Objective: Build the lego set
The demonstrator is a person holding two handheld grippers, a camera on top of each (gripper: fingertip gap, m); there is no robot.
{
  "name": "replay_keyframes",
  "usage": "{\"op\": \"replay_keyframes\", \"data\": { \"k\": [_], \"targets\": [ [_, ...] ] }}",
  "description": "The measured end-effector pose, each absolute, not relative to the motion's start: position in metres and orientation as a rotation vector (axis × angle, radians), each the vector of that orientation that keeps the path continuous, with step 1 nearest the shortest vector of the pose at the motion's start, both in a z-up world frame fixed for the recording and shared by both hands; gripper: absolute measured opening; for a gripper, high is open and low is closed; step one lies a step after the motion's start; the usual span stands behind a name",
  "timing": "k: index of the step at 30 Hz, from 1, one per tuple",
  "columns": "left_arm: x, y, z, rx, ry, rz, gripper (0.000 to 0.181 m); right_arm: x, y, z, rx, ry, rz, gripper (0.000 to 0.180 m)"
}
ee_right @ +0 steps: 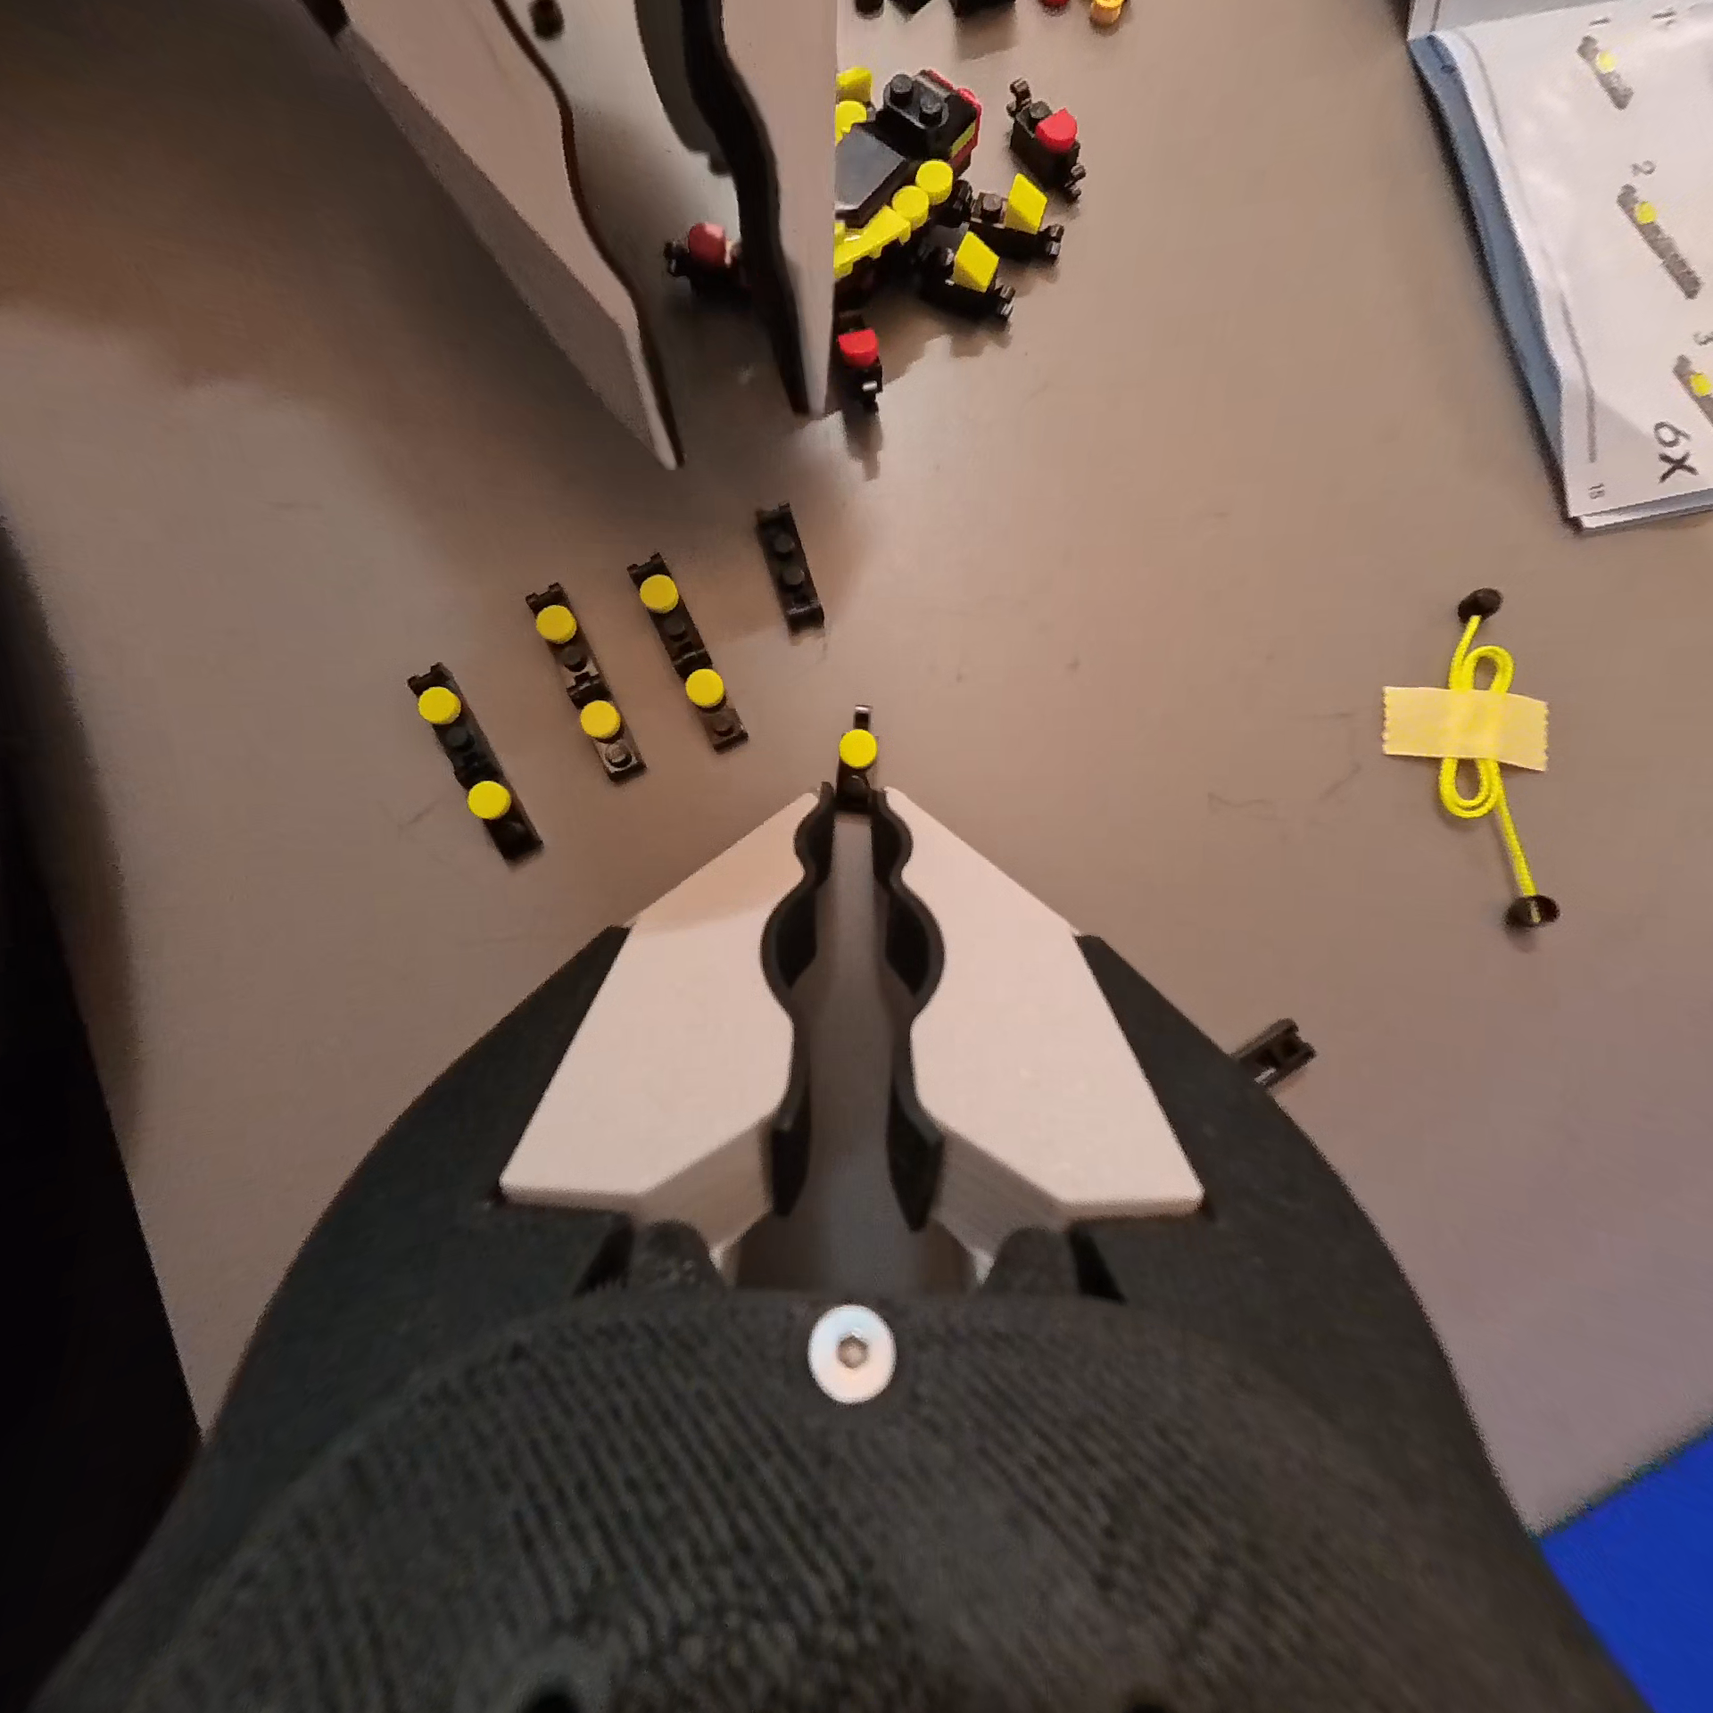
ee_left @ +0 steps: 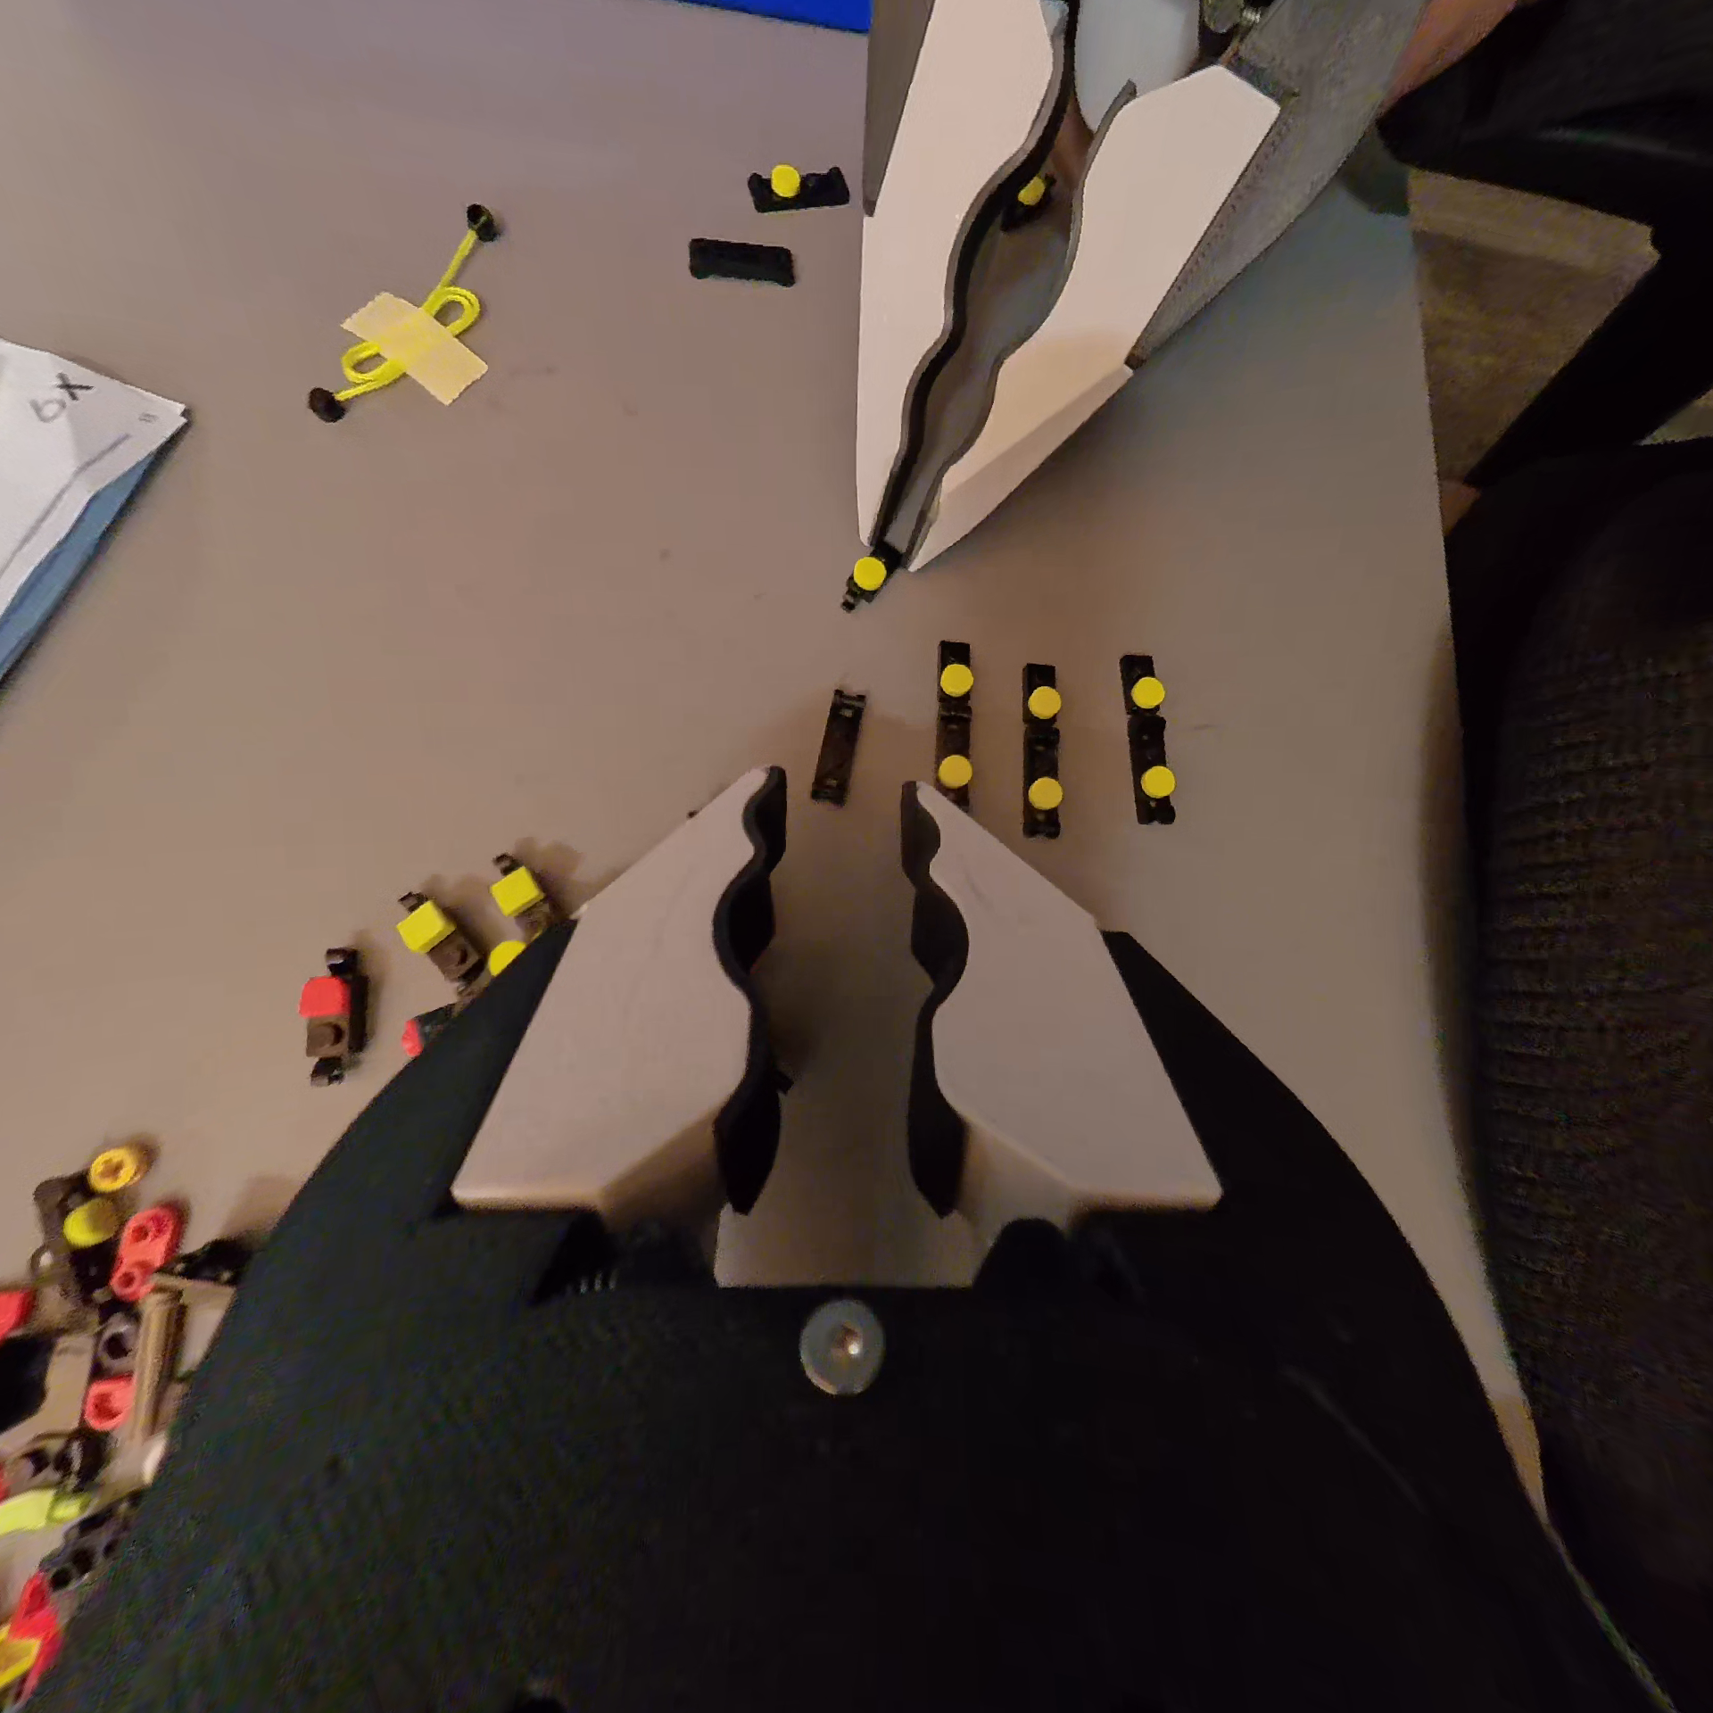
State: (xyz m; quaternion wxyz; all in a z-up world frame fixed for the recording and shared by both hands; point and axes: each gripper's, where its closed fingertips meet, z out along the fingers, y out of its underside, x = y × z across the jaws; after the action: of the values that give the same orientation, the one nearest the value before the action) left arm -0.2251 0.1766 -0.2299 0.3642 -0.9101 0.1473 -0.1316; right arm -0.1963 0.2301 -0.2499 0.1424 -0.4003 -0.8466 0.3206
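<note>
Black plastic, tiny and hard: the right gripper [ee_right: 855, 795] has a small black plate with a yellow round stud [ee_right: 856, 747] pinched at its very tips, the piece jutting forward just above the grey table [ee_right: 1112, 593]. By the look of it, it weighs next to nothing, it's stiff and smooth, and with so little of it in the pads it could twist or pop out under a sideways push. The long side edges look like the place to hold it, which is where the jaws sit now, closed down to a sliver on the rear end.

Just ahead lies a bare black plate [ee_left: 839, 746], flat on the table, no yellow on it yet. That one seems the likely partner. The left gripper [ee_left: 843, 797] hovers right at its near end, jaws parted wider than the plate and holding nothing; whether a tip touches it, I can't tell.

Beside it, three finished strips [ee_left: 1043, 746] line up in a row, each with two yellow studs. Farther out: a yellow cord under tape [ee_left: 412, 348], an instruction booklet [ee_right: 1594, 278], and a heap of loose parts [ee_right: 936, 209] behind the left tongs.
</note>
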Motion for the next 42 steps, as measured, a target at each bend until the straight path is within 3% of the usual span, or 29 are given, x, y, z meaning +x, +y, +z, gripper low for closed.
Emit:
{"op": "replay_keyframes", "data": {
  "k": [29, 42],
  "targets": [
    [-0.218, 0.192, -0.251, -2.385, 0.427, -0.220, 0.009, -0.203, 0.213, -0.250, -1.079, -2.476, 0.973, 0.006],
    [-0.216, 0.192, -0.251, -2.379, 0.460, -0.232, 0.005, -0.209, 0.204, -0.250, -0.784, -2.635, 0.920, 0.005]
  ]
}}
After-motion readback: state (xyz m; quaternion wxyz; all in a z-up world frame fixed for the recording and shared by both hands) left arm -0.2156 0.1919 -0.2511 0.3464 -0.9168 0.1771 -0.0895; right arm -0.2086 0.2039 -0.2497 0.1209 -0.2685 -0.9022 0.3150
